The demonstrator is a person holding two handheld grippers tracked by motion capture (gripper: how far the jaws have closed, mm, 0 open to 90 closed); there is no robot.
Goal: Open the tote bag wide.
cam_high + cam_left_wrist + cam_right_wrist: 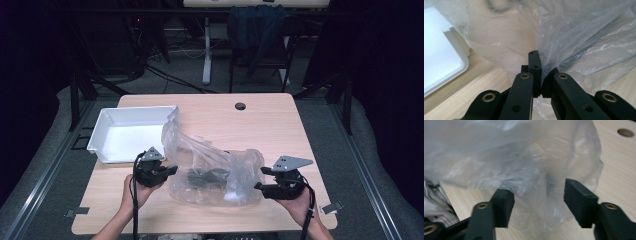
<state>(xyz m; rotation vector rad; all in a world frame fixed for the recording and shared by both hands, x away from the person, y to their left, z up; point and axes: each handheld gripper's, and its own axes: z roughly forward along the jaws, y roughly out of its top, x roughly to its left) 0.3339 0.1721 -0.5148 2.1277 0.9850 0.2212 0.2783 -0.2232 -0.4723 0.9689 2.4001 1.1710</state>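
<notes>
A crumpled clear plastic bag (215, 170) lies on the wooden table (270, 125) between both grippers, with a dark object (205, 176) showing through it. My left gripper (172, 171) is at the bag's left edge. In the left gripper view its jaws (537, 75) are shut with a fold of the bag's film (579, 37) pinched between the pads. My right gripper (260, 179) is at the bag's right end. In the right gripper view its jaws (539, 202) stand apart, and the bag (524, 165) bulges just beyond and between the pads without being pressed.
A white tray (131, 134) sits at the table's back left, close to the bag and to my left gripper; its corner (439, 57) shows in the left gripper view. A round cable hole (240, 106) is near the table's far edge. Chairs and frames stand beyond.
</notes>
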